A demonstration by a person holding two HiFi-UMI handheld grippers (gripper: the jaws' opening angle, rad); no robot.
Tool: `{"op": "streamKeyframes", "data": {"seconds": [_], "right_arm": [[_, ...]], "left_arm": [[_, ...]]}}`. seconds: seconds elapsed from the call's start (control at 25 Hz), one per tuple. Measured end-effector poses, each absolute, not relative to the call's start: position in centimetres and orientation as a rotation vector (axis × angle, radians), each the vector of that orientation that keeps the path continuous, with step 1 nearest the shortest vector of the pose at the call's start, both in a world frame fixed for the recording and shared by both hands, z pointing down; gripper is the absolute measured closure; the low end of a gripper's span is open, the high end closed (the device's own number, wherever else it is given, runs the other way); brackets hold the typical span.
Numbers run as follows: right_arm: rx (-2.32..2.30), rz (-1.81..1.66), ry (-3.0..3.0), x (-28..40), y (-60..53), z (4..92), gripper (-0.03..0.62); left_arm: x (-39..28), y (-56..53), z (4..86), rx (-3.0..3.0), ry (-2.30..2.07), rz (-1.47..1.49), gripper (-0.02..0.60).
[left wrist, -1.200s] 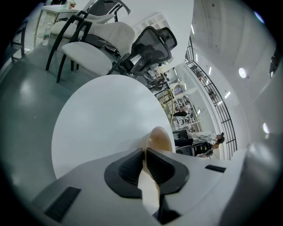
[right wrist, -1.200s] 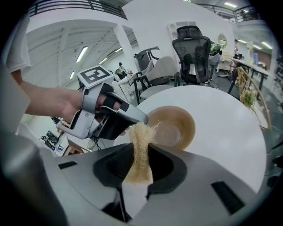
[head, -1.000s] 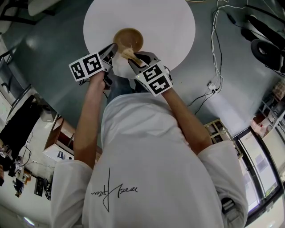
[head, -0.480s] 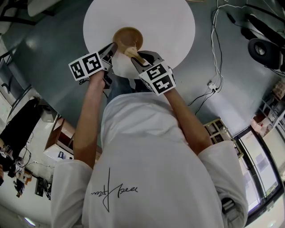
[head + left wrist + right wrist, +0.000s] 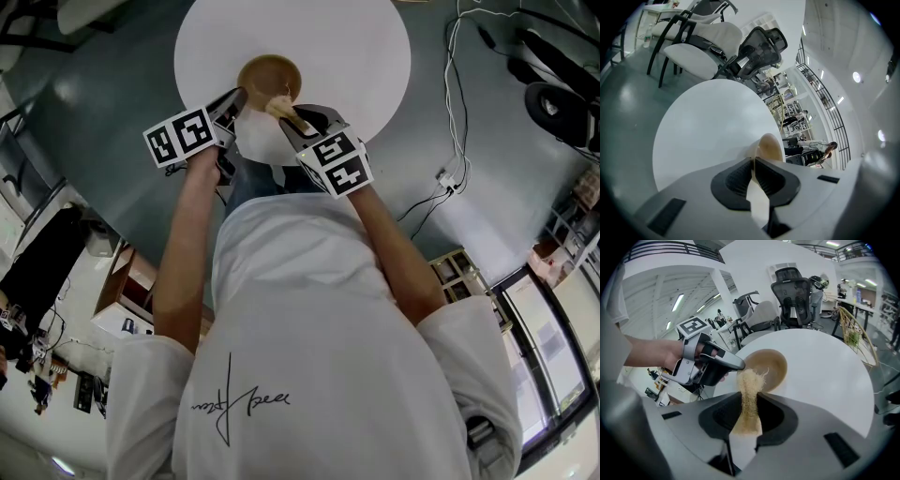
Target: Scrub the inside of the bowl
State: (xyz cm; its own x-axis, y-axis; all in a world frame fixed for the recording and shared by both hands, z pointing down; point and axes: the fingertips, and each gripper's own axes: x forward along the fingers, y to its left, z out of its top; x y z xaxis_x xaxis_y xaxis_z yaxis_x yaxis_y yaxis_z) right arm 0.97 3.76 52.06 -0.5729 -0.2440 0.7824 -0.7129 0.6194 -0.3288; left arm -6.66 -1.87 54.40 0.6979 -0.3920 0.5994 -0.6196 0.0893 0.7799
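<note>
A tan wooden bowl sits near the front of a round white table. My left gripper is shut on the bowl's near-left rim; in the left gripper view the thin rim runs between the closed pads of that gripper. My right gripper is shut on a pale fibrous scrubber. In the right gripper view the scrubber sticks out past the gripper, its frayed tip at the front rim of the bowl, beside the left gripper.
Chairs and an office chair stand beyond the table's far edge. Cables and a power strip lie on the grey floor to the right. The table's white top is bare around the bowl.
My right gripper has shifted a little to the right and farther over the table, carrying the scrubber along the bowl's near rim. The left gripper and bowl have stayed put.
</note>
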Motion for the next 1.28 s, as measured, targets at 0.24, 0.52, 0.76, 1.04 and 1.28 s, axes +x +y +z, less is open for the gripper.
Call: {"op": "streamKeyframes", "data": {"seconds": [0.24, 0.52, 0.76, 1.04, 1.28], "right_arm": [[0.768, 0.845, -2.122, 1.5, 3.6, 52.0, 0.482], [0.8, 0.847, -2.115, 2.4, 3.0, 52.0, 0.482], [0.822, 0.858, -2.111, 2.8, 2.7, 52.1, 0.483], [0.836, 0.857, -2.111, 3.4, 2.3, 51.9, 0.482], [0.854, 0.861, -2.107, 4.0, 1.8, 52.1, 0.482]], "left_arm": [[-6.6, -2.0, 54.3, 1.533, -0.864, 0.21, 0.555], [-6.5, -2.0, 54.2, 1.535, -0.858, 0.214, 0.555], [-6.6, -1.9, 54.4, 1.528, -0.855, 0.203, 0.554], [-6.6, -2.0, 54.3, 1.528, -0.857, 0.209, 0.554], [-6.6, -2.0, 54.4, 1.539, -0.856, 0.211, 0.555]]}}
